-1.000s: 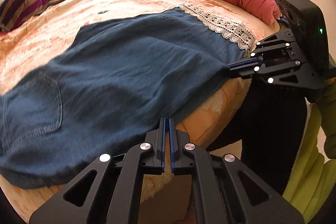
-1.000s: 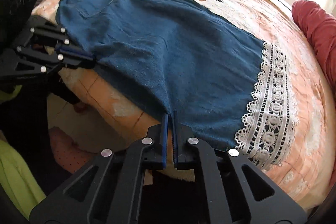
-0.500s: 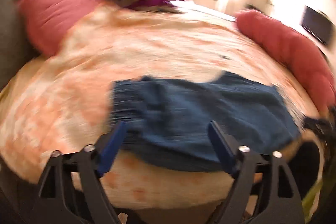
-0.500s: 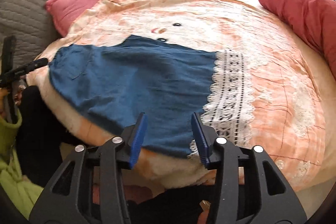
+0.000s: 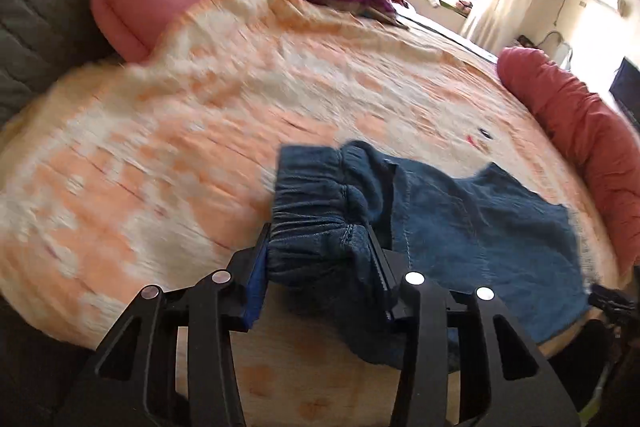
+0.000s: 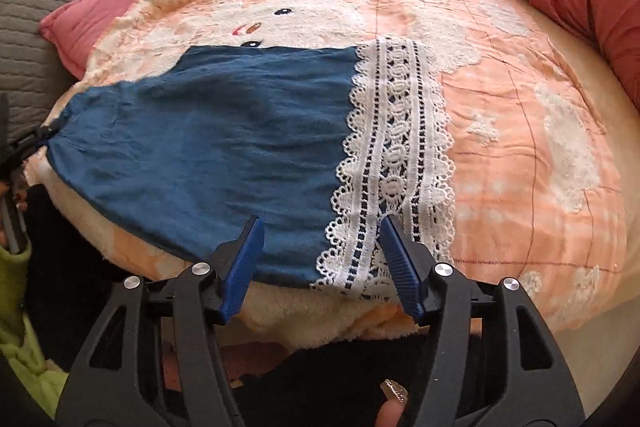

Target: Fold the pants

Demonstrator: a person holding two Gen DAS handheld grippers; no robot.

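From the left wrist, the left claw (image 5: 320, 259) is closing with the gathered elastic waistband (image 5: 316, 219) of the blue pants (image 5: 480, 227) bunched between its pads, which press on the cloth at both sides; the pants lie at the near edge of the bed (image 5: 160, 155). From the right wrist, the right claw (image 6: 320, 259) stands apart and is widening just over the white lace hem (image 6: 396, 147), touching nothing, while the pants (image 6: 208, 131) lie flat across the orange blanket (image 6: 520, 131).

Both wrist views look steeply down, close over the bed's (image 6: 520, 155) near edge, sharing the pants (image 5: 480, 227).
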